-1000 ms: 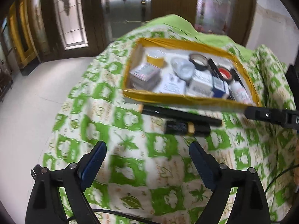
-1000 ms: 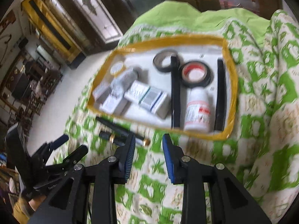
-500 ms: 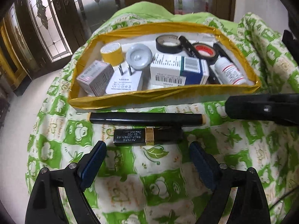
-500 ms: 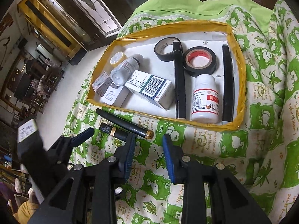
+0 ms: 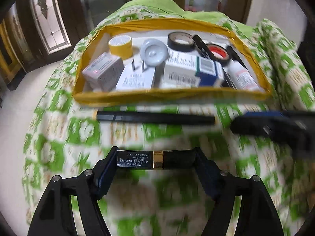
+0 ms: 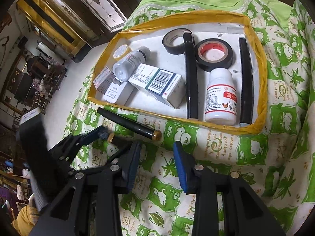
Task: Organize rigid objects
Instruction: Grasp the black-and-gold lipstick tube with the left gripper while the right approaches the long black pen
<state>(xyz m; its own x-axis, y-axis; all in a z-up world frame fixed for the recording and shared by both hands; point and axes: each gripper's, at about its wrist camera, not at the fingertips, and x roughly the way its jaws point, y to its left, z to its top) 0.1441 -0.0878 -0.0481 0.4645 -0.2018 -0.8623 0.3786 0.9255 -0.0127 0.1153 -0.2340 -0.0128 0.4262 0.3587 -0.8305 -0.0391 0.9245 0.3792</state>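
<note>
- Lipstick tube [image 5: 155, 159], black with a gold band and small pale print, lies crosswise between the left claw's [image 5: 155, 163] pads, which have just been closing and now touch both its ends (right view hides most of it).
- Right claw [image 6: 156, 163] hangs partly open, empty, above the green-patterned cloth [image 6: 256, 153].
- Black pen [image 5: 155, 117] lies just beside the yellow-rimmed tray [image 5: 169, 96].
</note>
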